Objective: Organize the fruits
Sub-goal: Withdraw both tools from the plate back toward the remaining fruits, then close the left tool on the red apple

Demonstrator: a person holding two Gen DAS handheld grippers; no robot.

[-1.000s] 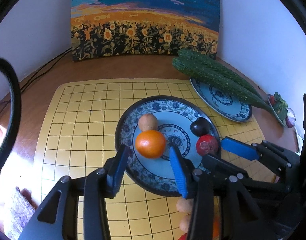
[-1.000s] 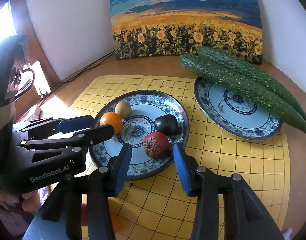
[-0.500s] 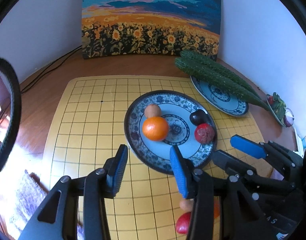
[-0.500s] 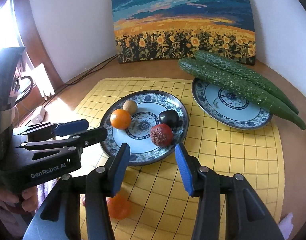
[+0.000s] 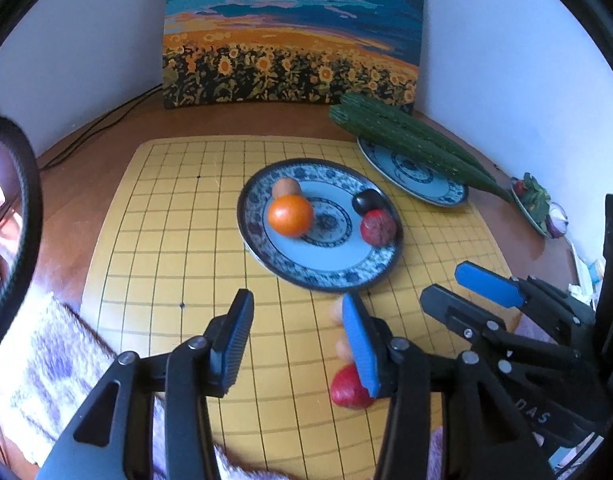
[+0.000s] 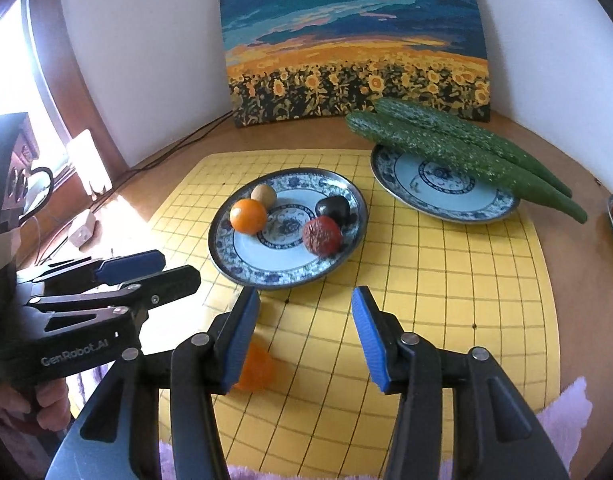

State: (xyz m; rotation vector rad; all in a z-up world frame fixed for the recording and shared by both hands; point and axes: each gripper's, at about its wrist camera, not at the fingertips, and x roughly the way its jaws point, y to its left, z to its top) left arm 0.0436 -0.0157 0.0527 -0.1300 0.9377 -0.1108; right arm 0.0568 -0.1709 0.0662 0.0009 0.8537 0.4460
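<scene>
A blue patterned plate (image 5: 306, 272) (image 6: 266, 272) on the yellow grid mat holds an orange (image 5: 289, 215) (image 6: 248, 216), a small tan fruit (image 5: 285, 187) (image 6: 263, 195), a dark plum (image 5: 367, 201) (image 6: 333, 208) and a wrinkled red fruit (image 5: 377, 227) (image 6: 321, 236). My left gripper (image 5: 296, 338) is open and empty, near of the plate. My right gripper (image 6: 306, 334) is open and empty, also near of the plate. A red fruit (image 5: 346, 390) and pale fruits (image 5: 340, 346) lie on the mat behind the left gripper's right finger. An orange fruit (image 6: 256, 368) lies by the right gripper's left finger.
A second blue plate (image 5: 422, 178) (image 6: 442, 192) at the back right carries two cucumbers (image 5: 406, 140) (image 6: 446, 148). A sunflower painting (image 5: 290, 40) leans on the wall. A small dish of garnish (image 5: 534, 204) sits far right. A fuzzy cloth (image 5: 54, 364) lies at the mat's near left.
Both grippers have drawn back from the plate toward the near edge of the mat, staying open. Loose fruits on the near mat have come into view.
</scene>
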